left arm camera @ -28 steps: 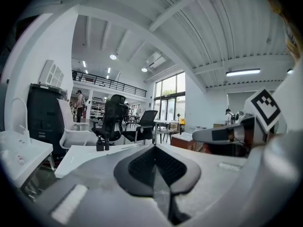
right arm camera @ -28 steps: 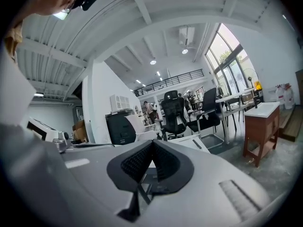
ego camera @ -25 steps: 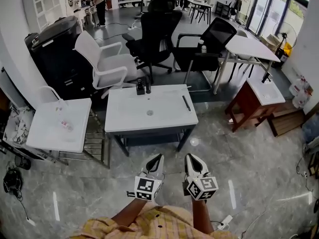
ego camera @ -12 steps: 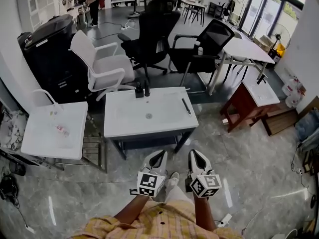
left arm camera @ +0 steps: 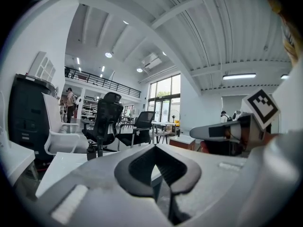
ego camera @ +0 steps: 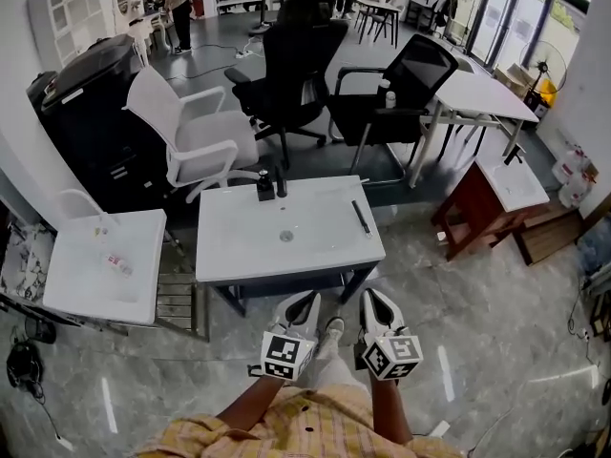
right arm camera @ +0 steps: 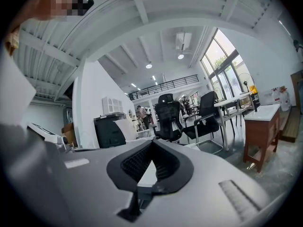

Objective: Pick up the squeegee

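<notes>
The squeegee [ego camera: 361, 216] is a slim dark bar lying on the right side of the white sink table [ego camera: 248, 246], in the head view. My left gripper [ego camera: 306, 298] and right gripper [ego camera: 371, 296] hang side by side just short of the table's near edge, both pointing at it. Both are shut with nothing in them. The squeegee lies ahead of the right gripper, well apart from it. In the left gripper view the closed jaws [left arm camera: 155, 148] face the table, with the right gripper [left arm camera: 222, 131] beside them. The right gripper view shows its jaws [right arm camera: 152, 143] closed; the squeegee is hidden there.
A dark faucet [ego camera: 271, 185] stands at the table's far edge, a drain [ego camera: 285, 237] at its middle. A smaller white sink [ego camera: 100, 256] stands left, a red-brown cabinet with basin [ego camera: 496, 198] right. Office chairs [ego camera: 296, 55] stand behind the table. The person's shoe [ego camera: 332, 330] is on the marble floor.
Both grippers and the person have moved forward toward the sink table, which now lies closer beneath the head view. Both jaws stay closed.
</notes>
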Available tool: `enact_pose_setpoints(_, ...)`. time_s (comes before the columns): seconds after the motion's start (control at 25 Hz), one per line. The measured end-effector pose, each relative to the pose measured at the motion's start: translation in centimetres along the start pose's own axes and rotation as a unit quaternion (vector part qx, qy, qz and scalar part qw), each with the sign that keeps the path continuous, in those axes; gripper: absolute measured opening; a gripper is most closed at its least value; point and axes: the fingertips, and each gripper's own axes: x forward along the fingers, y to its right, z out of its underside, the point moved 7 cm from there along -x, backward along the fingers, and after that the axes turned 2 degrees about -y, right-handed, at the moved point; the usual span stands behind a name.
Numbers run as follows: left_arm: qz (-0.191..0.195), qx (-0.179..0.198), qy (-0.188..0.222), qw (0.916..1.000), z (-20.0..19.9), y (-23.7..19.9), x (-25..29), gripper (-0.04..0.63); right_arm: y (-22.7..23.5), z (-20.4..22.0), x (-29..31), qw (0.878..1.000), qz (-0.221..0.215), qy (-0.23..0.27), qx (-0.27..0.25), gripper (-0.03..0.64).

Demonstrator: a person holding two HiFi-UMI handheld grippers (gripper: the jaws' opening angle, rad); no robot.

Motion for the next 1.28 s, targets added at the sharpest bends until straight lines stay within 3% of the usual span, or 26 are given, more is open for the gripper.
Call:
enact_pose_setpoints(0.28, -0.006, 0.012, -0.014, 0.9998, 0.1, -2.9, 9.3, -0.005, 5.8, -0.3, 8.0, 1.000, -0.014, -0.017, 0.005, 0.000)
enact_pose_setpoints(0.68, -0.026, 0.001, -0.045, 0.9986, -2.4, -7.5, 23.3, -0.005, 14.9, -4.5, 20.6, 0.998, -0.031, -0.052, -0.005, 0.000)
enact_pose_setpoints(1.28, -0.052, -0.020, -0.096, 0.9938, -1.3, -10.2, 33.6, -0.005, 22.2, -3.6, 29.2, 0.992, -0.047, -0.116, 0.014, -0.002)
